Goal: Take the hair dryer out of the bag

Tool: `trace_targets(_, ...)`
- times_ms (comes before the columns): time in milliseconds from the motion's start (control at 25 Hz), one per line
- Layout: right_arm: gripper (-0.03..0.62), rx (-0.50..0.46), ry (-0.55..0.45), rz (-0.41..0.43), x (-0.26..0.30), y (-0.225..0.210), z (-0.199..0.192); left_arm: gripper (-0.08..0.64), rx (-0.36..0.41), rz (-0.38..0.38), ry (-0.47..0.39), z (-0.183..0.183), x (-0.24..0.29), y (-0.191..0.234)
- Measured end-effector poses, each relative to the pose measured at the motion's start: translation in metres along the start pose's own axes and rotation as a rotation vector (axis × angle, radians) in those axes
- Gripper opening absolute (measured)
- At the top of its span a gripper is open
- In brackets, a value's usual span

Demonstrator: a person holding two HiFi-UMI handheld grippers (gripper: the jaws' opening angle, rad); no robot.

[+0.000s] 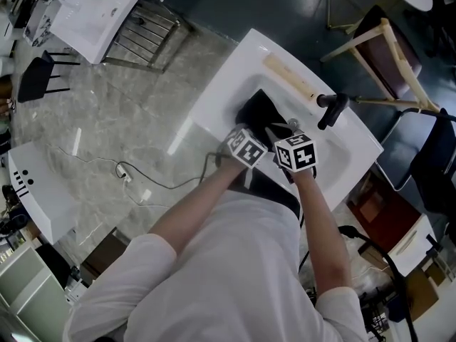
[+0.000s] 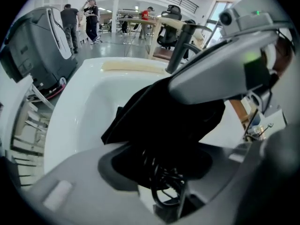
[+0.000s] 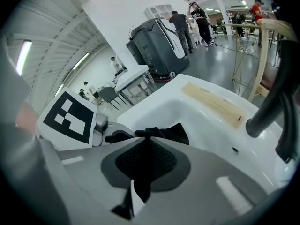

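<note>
Quick look at this one: person is standing over a white sink [image 1: 226, 73] w/ a black faucet [image 1: 332, 110] at the back edge and a beige strip [image 1: 291, 77] lying on the rim near it. The black bag [image 1: 256, 111] sits down in the basin, crumpled, and both grippers are right on top of it, side by side.

Right gripper [image 3: 145, 159] is pinched tight on a fold of the bag's fabric. In the right gripper view the jaws are basically together w/ black cloth squeezed between the pads, and the rest of the bag [image 3: 165, 132] pokes out beyond them. So that one's got hold of the bag, no question.

Left gripper [image 2: 174, 125] is wide open, angled steeply down over the bag's mouth. Jaws stand well apart, one low in the left gripper view and one up top right, w/ the bag [image 2: 150, 114] between and beyond them. The pads aren't pressing on anything afaict.

As for the hair dryer: its body can't be made out anywhere. All that shows is a coiled black cord [image 2: 165, 184] at the bag's opening, just by the lower jaw, so it looks to be inside the bag.
</note>
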State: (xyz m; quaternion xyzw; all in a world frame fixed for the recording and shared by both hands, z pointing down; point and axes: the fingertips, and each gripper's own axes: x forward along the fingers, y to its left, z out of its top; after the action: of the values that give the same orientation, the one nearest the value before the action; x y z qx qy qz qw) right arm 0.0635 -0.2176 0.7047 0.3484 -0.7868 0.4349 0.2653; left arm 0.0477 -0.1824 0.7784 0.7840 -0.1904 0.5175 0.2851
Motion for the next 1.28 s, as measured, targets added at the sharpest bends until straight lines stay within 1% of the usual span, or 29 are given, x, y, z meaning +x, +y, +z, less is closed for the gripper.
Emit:
trace_targets(160,0.026,0.046,0.001,-0.011,0.003,-0.010,-0.005,0.241,-0.027,0.012,0.065,-0.004,0.013,0.005)
trace_targets(240,0.028,0.070,0.007,-0.020,0.004,-0.015,-0.010,0.269,-0.036,0.007,0.109,-0.009,0.022,0.005)
trace_targets(360,0.028,0.097,0.018,-0.028,0.005,-0.018,-0.017,0.288,-0.036,-0.002,0.161,-0.017,0.032,0.004)
trace_targets(440,0.028,0.109,0.020,-0.030,0.005,-0.020,-0.020,0.291,-0.013,0.005,0.177,-0.018,0.036,0.006)
trace_targets(600,0.029,0.148,0.008,-0.042,0.004,-0.030,-0.025,0.278,0.072,0.019,0.189,-0.017,0.042,0.010)
trace_targets(680,0.035,0.159,0.006,-0.048,0.003,-0.034,-0.026,0.266,0.076,0.010,0.182,-0.016,0.042,0.012)
trace_targets(840,0.085,0.146,0.003,-0.032,0.001,-0.038,-0.028,0.259,0.019,-0.051,0.137,-0.015,0.031,0.011)
trace_targets(960,0.094,0.136,-0.011,-0.037,0.001,-0.041,-0.030,0.259,-0.015,-0.063,0.092,-0.012,0.013,0.016)
trace_targets(1040,0.107,0.137,-0.031,-0.041,0.000,-0.043,-0.029,0.259,-0.060,-0.114,0.065,-0.011,0.002,0.010)
trace_targets(1160,0.172,0.154,-0.063,-0.028,-0.002,-0.044,-0.027,0.259,-0.152,-0.198,0.028,-0.011,-0.016,0.001)
trace_targets(1280,0.189,0.168,-0.077,-0.018,-0.003,-0.044,-0.024,0.259,-0.218,-0.247,0.003,-0.014,-0.032,0.000)
